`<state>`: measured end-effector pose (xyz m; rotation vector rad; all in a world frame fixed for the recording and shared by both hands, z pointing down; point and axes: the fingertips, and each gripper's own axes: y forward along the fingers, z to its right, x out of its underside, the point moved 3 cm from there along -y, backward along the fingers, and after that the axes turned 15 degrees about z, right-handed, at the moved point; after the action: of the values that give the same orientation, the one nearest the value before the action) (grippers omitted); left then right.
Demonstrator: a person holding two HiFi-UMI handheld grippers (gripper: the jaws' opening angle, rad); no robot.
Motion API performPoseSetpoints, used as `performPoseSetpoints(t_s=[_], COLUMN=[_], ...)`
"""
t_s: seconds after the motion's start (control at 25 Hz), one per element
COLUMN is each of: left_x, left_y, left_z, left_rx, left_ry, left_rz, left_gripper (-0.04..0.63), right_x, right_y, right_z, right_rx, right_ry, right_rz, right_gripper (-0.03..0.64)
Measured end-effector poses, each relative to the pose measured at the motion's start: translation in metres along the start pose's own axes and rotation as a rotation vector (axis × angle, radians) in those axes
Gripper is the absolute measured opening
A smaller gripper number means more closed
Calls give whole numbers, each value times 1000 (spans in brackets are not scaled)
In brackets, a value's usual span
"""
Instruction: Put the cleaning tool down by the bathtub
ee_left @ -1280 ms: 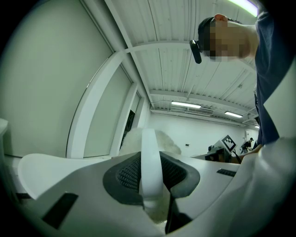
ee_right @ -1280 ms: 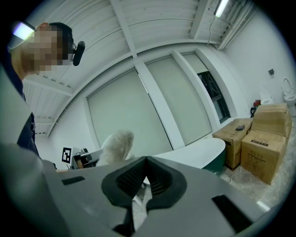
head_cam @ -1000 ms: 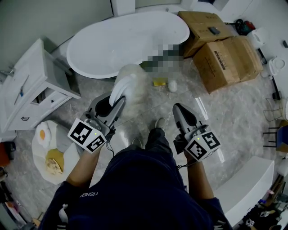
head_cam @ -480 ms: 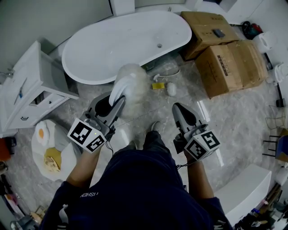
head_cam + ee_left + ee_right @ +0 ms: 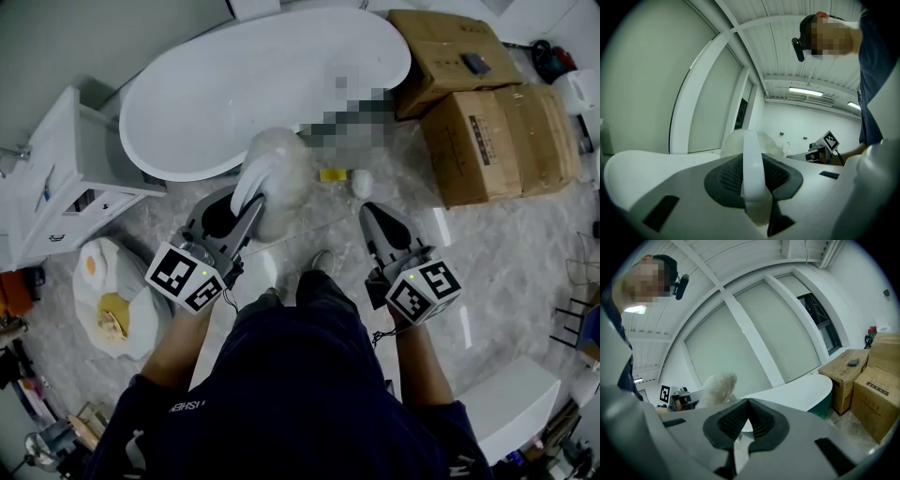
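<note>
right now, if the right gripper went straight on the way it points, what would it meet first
Probably the bathtub: its white rim lies dead ahead of the right gripper, though depth is unclear.

No print reads clearly; pale lettering on the dark sleeve (image 5: 184,407) seems upside down; the cardboard box (image 5: 497,141) label is blurred.

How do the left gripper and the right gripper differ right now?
The left gripper is clamped on the white handle of the cleaning tool; the right gripper holds nothing. The left gripper's jaws stand apart around that handle; the right gripper's jaws are together. Both point forward, toward the bathtub.
</note>
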<state>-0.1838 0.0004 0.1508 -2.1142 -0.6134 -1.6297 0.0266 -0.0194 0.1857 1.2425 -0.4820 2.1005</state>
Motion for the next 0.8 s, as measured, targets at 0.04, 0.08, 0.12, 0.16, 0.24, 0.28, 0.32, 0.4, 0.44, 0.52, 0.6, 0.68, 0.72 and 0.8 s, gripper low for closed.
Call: performPoseSetpoints(t_s=[0.04, 0.08, 0.12, 0.16, 0.24, 0.28, 0.32, 0.4, 0.44, 0.52, 0.6, 0.68, 0.72, 0.8], left_x=[4, 8, 12, 17, 28, 34, 42, 57, 66, 85, 108, 134, 148, 176], left_y=[8, 16, 23, 30, 41, 47, 53, 63, 67, 76, 85, 95, 101, 112], left_z=[-1, -1, -2, -3, -7, -9, -11, -15, -17, -22, -28, -34, -37, -43], left_rx=[-9, -18, -26, -34, -44, -47, -50, -55, -55, -49, -40, -26, -16, 12], left_ry=[4, 7, 8, 10, 12, 13, 12, 7, 4, 0, -6, -13, -17, -24], left_rz=[-10, -19, -29, -40, -66, -81, -95, -123, -138, -173, -210, -246, -263, -301], left_gripper=[107, 107, 107, 107, 107, 107, 107, 107, 107, 107, 107, 107, 107, 107], right_x=[0, 0, 0, 0, 3, 5, 8, 15, 19, 28, 40, 53, 61, 78], right_y=[3, 6, 9, 13, 20, 23, 26, 31, 33, 36, 38, 41, 42, 42], right_z=[10, 20, 29, 38, 55, 64, 74, 93, 103, 120, 138, 157, 166, 185], right_rx=[-5, -10, -15, -22, -29, -29, -26, -13, -4, 16, 38, 60, 73, 107], right_ry=[4, 8, 11, 11, 7, 7, 9, 16, 19, 25, 33, 38, 41, 58], right_rz=[-9, -18, -26, -35, -51, -58, -65, -79, -86, -96, -102, -107, -109, -106], right_gripper=[5, 5, 5, 5, 5, 5, 5, 5, 5, 5, 5, 5, 5, 5])
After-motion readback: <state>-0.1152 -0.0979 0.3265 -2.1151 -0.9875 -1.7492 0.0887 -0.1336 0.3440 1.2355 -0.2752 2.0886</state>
